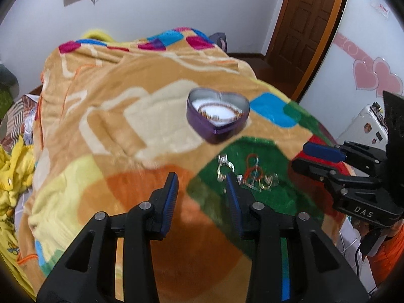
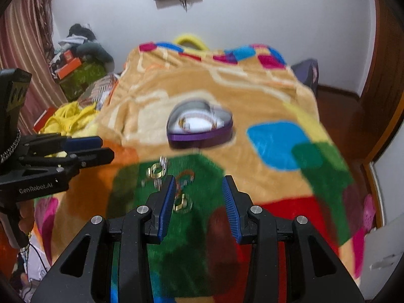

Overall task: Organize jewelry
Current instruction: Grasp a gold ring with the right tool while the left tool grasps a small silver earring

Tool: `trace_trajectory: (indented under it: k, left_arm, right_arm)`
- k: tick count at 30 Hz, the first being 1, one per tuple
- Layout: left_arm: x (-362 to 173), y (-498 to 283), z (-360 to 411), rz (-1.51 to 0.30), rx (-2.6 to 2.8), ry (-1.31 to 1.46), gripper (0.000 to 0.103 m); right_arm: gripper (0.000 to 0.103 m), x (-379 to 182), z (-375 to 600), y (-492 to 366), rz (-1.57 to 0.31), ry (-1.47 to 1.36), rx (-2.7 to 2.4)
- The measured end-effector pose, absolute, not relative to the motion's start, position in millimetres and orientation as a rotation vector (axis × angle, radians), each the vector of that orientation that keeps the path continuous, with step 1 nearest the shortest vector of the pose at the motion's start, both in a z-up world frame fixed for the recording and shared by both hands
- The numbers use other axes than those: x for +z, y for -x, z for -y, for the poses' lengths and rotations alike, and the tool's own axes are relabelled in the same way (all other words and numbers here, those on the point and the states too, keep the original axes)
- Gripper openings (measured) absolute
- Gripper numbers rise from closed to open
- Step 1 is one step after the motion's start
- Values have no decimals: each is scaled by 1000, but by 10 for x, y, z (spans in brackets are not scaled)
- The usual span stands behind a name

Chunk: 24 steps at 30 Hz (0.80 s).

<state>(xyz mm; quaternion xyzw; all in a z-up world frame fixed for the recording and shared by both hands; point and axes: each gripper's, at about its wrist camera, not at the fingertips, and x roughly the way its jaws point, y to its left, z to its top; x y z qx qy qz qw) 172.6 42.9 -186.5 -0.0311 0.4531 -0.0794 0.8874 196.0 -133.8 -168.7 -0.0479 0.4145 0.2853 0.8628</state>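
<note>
A purple heart-shaped tin (image 1: 218,115) stands open on the patterned blanket, with a beaded bracelet (image 1: 219,109) lying on its white lining; it also shows in the right wrist view (image 2: 200,128). Loose jewelry lies on the green patch in front of it: a silver ring (image 1: 224,168), red-and-clear earrings (image 1: 252,169) and gold hoop earrings (image 1: 267,180), with hoops also in the right wrist view (image 2: 182,203) (image 2: 156,171). My left gripper (image 1: 202,176) is open and empty, just left of the pile. My right gripper (image 2: 198,180) is open and empty above the green patch.
The blanket (image 1: 126,116) covers a bed. A wooden door (image 1: 310,22) is at the back right, a yellow garment (image 1: 12,166) at the left, and boxes and clutter (image 2: 78,73) by the striped curtain. Each gripper shows in the other's view (image 1: 353,174) (image 2: 50,161).
</note>
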Motion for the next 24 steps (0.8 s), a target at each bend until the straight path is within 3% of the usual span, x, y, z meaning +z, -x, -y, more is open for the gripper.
trace_trajectory:
  k: [11,16,24]
  left_arm:
    - [-2114,-1774,-331,-990,-206,63,37]
    - [-2146,-1887,-275,-997,-228,55,33]
    - [-2265,-2098,-177,-1027,-243,51,32]
  right_arm:
    - [35,-1967,1277,-1958,-944,67,644]
    - [19,-1977,1275,-1959,-935,75,659]
    - [19,-1951,1291,-1942,-900,86,667]
